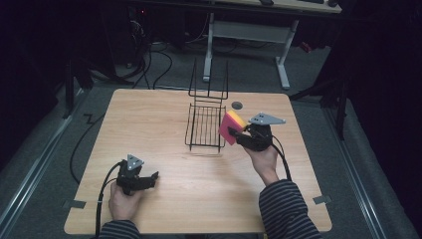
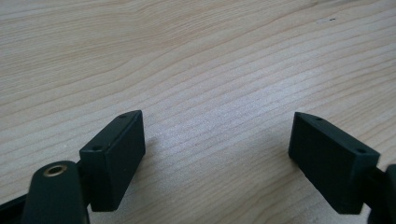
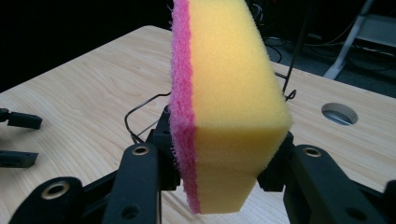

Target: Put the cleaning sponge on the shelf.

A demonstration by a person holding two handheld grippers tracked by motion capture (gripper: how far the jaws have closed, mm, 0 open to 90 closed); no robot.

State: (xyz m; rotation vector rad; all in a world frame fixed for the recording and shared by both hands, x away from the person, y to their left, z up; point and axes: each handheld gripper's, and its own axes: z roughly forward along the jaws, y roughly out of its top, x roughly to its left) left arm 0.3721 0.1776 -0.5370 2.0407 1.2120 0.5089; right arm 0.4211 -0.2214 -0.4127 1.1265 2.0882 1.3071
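In the high view, the right gripper (image 1: 238, 135) is clenched on a sponge (image 1: 230, 127), yellow foam with a pink scouring face, held above the table (image 1: 149, 124) just beside the right rail of the black wire rack (image 1: 205, 125), which stands near the table's middle with its tall back wires toward the far edge. The sponge is carried on edge, its long axis rising and leaning toward the rack, the pink face turned to the person's left. The left gripper (image 1: 149, 178) rests low over the near left part of the table, well apart from the rack. In the left gripper view, that gripper's 2 jaws stand wide apart with nothing between them but bare wood grain, so it is released and idle. In the right gripper view, the 2 jaws pinch the sponge (image 3: 224, 107) across its thickness near its lower end, 1 pad on the pink layer and 1 on the yellow, and the block stands upright along the jaws, its long axis pointing away from the camera's base; rack wires show behind it, and a round grommet hole (image 3: 339, 113) lies in the tabletop to the right. The step in hand looks like carrying the sponge to the rack. The next move likely calls for bringing it over the rack's basket, keeping the edge aligned with the wires, lowering, then letting go.
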